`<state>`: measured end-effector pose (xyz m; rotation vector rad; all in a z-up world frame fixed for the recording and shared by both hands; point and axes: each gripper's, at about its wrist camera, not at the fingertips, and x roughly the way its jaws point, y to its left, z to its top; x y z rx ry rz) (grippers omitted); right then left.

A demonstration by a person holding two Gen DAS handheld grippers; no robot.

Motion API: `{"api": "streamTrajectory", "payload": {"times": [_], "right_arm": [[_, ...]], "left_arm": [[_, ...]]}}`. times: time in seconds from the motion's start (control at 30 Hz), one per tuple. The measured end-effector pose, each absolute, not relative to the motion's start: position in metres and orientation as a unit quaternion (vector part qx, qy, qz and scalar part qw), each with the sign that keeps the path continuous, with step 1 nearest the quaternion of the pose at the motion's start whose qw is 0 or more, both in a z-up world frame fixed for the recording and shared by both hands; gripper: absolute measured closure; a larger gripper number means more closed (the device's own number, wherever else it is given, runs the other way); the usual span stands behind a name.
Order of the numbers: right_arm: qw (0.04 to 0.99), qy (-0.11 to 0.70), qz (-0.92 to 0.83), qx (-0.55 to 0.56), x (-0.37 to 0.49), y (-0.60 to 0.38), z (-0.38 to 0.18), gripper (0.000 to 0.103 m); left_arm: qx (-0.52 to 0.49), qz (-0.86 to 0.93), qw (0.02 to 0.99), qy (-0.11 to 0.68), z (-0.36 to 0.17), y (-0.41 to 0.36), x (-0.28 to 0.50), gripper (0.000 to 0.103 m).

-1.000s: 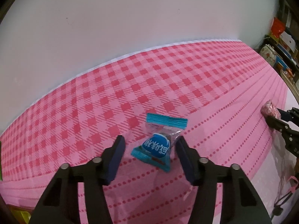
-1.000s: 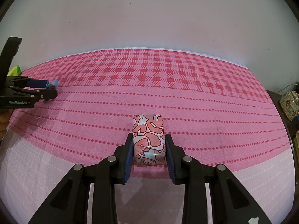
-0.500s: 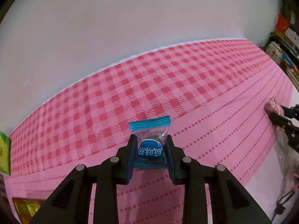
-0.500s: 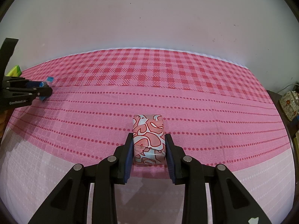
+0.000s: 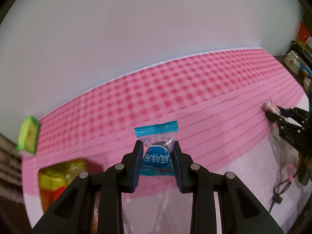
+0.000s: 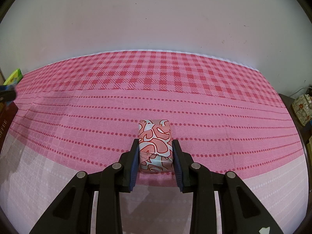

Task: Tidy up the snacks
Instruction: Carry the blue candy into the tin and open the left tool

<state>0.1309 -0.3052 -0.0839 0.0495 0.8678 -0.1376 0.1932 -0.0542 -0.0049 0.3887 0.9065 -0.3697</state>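
On the pink checked tablecloth (image 6: 156, 74), we are clamping our right gripper (image 6: 155, 152) on a pink-and-white patterned block (image 6: 155, 146); our left gripper (image 5: 157, 156) is pinching a teal-edged blue-labelled candy (image 5: 157, 150).

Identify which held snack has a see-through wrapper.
The blue candy packet in the left gripper; its upper half is clear. The right gripper's patterned block is opaque.

- Pink-and-red checked cloth with dotted stripes (image 6: 195, 105) covers the tabletop.
- Plain off-white wall (image 6: 156, 15) behind.
- Floral-patterned box (image 6: 302, 109) on dark side furniture, far right.
- Black cable (image 5: 280, 187) at right edge.
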Motion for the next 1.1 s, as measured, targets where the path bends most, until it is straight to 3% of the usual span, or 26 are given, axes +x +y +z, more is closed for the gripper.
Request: {"api": "streamTrajectory", "payload": {"times": [0.53, 1.1], "right_arm": [[0.905, 0.42, -0.066, 0.025, 0.131, -0.306, -0.084, 0.074], [0.905, 0.42, -0.07, 0.022, 0.13, -0.306, -0.084, 0.073]], "left_arm": [[0.12, -0.084, 0.893, 0.425, 0.054, 0.068, 0.128, 0.073], [0.065, 0.015, 0.881, 0.469, 0.014, 0.183, 0.141, 0.073]]}}
